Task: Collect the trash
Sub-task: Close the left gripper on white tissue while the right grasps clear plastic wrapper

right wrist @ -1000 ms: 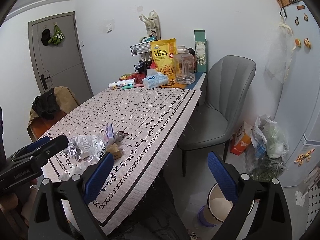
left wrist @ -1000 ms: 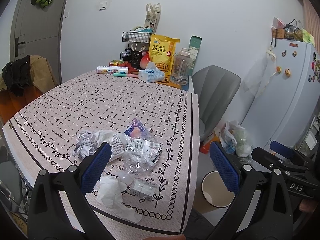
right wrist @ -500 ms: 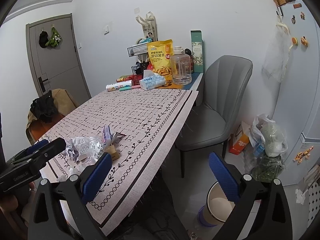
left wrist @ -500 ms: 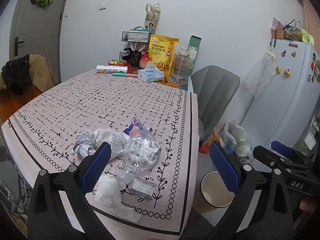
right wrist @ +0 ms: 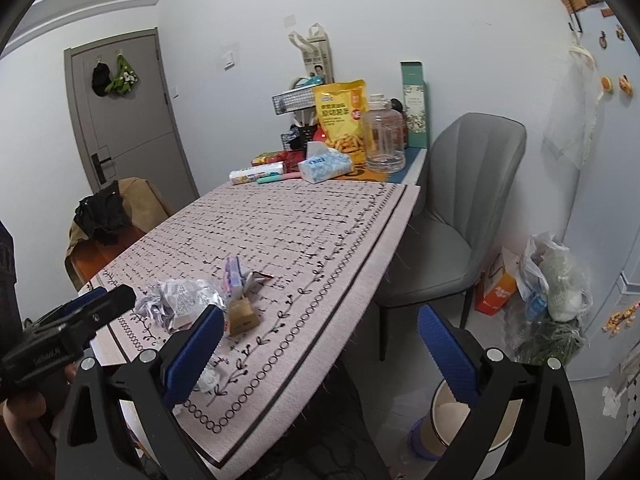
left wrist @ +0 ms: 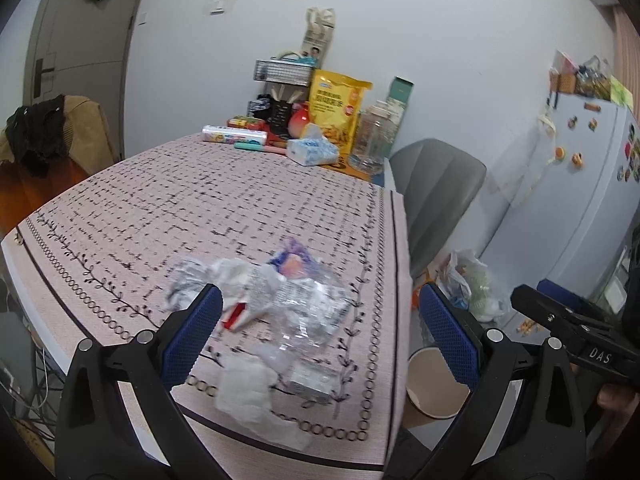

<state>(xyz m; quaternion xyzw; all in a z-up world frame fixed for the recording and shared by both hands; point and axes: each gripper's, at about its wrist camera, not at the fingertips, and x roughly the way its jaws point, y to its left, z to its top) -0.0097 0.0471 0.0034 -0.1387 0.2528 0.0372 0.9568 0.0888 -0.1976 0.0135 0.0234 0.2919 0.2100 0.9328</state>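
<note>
A heap of trash (left wrist: 280, 300) lies near the front edge of the table (left wrist: 200, 208): crumpled paper, clear plastic wrap, a white tissue (left wrist: 244, 388), a small carton (left wrist: 312, 380). The right wrist view shows the same trash heap (right wrist: 188, 300) with a small brown box (right wrist: 242, 316). My left gripper (left wrist: 320, 328) hovers open just in front of the heap, touching nothing. My right gripper (right wrist: 320, 352) is open off the table's corner. A bin (left wrist: 432, 384) stands on the floor below the table's right edge; the bin (right wrist: 460, 420) is also under the right fingers.
The far end of the table holds a yellow snack bag (left wrist: 336, 108), a tissue pack (left wrist: 312, 150), a clear jug (left wrist: 372, 140) and a wire rack. A grey chair (right wrist: 452, 216) stands to the right. Bags (right wrist: 556, 288) sit on the floor by the fridge (left wrist: 592, 184).
My left gripper has moved closer to the trash heap, which now looks larger and blurred. The right gripper shifted slightly; both stay open.
</note>
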